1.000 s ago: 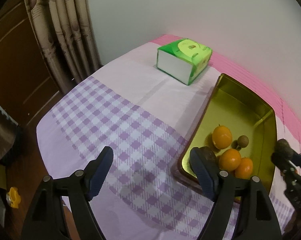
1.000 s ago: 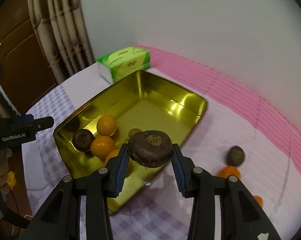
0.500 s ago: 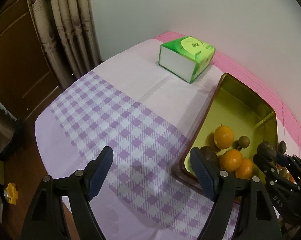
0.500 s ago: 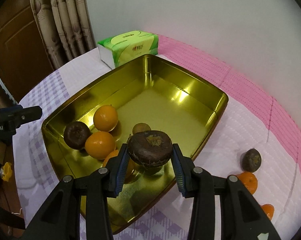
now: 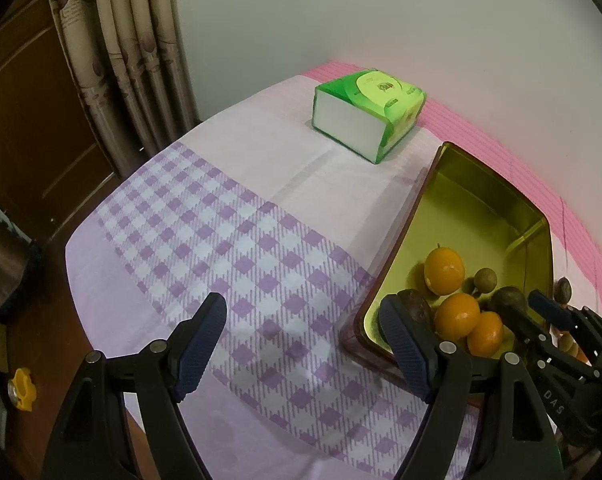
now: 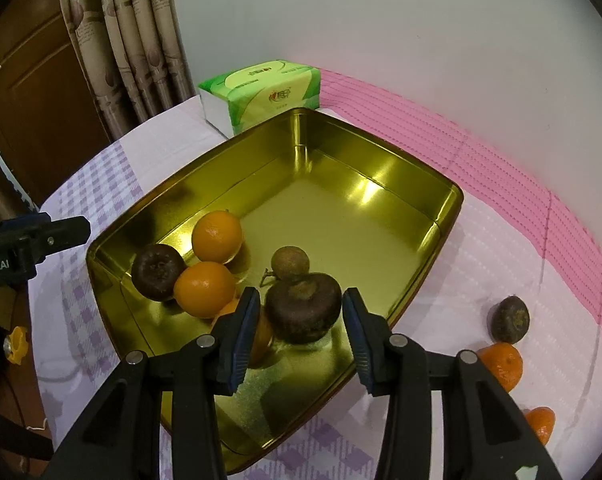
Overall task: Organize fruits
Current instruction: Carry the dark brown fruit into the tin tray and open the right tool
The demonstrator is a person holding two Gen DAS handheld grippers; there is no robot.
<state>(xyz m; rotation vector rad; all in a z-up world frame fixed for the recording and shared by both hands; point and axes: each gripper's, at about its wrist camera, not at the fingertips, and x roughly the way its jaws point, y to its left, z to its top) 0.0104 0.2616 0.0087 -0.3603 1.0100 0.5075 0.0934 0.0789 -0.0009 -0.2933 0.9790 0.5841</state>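
The tray (image 6: 381, 168) is gold-coloured metal, polished and glossy, its walls mirroring the fruit and throwing bright glints. The oranges (image 6: 217, 236) have a smooth, slightly waxy skin with a soft sheen; the dark brown fruit (image 6: 303, 312) looks matt and leathery. The tablecloth (image 5: 237, 240) is woven cloth, matt, in lilac check with a ribbed pink border. The tissue pack (image 5: 367, 114) is wrapped in shiny green plastic film. The gripper fingers (image 6: 241, 332) carry blue ridged pads, rubbery in look, on matt black plastic arms with small bright metal pins. The curtain (image 5: 133, 60) is patterned fabric; the door (image 5: 25, 120) is brown wood with a satin finish.
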